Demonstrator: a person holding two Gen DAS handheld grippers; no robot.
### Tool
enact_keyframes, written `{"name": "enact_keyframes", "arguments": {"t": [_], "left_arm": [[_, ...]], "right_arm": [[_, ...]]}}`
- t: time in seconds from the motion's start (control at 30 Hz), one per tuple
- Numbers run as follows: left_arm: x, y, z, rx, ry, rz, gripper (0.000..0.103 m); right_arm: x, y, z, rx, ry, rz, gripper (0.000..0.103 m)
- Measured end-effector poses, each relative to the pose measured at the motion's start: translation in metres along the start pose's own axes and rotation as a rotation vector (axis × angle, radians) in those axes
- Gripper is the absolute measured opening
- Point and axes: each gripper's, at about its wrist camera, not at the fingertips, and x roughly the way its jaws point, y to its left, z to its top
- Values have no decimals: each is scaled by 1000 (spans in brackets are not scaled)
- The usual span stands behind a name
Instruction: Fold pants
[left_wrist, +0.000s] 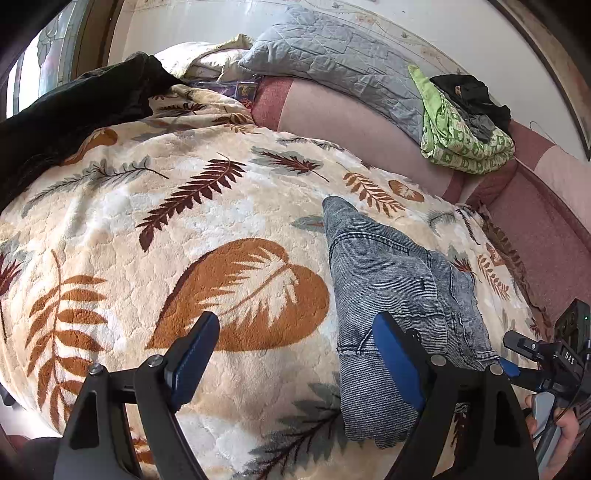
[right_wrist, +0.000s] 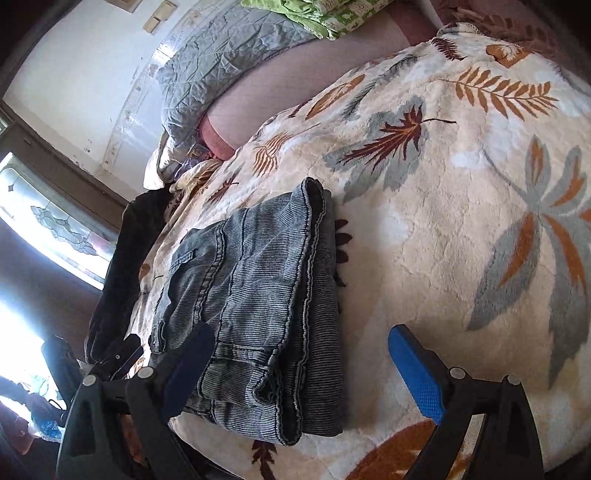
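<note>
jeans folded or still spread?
Folded: the jeans lie as a compact stack of layered edges on the blanket; both grippers open, holding nothing.

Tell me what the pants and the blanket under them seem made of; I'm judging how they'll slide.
The pants look like washed grey-blue denim, matte: fine ribbed weave, faded streaks, thick stitched seams. The blanket looks like plush fleece, probably synthetic: fuzzy, dimpled pile with a printed leaf pattern. Its nap would likely grip the denim somewhat, though that is a guess.
</note>
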Motion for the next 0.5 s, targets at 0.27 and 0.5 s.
{"name": "enact_keyframes", "arguments": {"t": [0.27, 0.5], "left_arm": [[24, -2, 24, -83, 162, -198, 86], [63, -8, 26, -206, 313, -287, 86]], "right_arm": [[17, -14, 29, 157, 164, 122, 97], [54, -19, 53, 213, 274, 153, 99]]}}
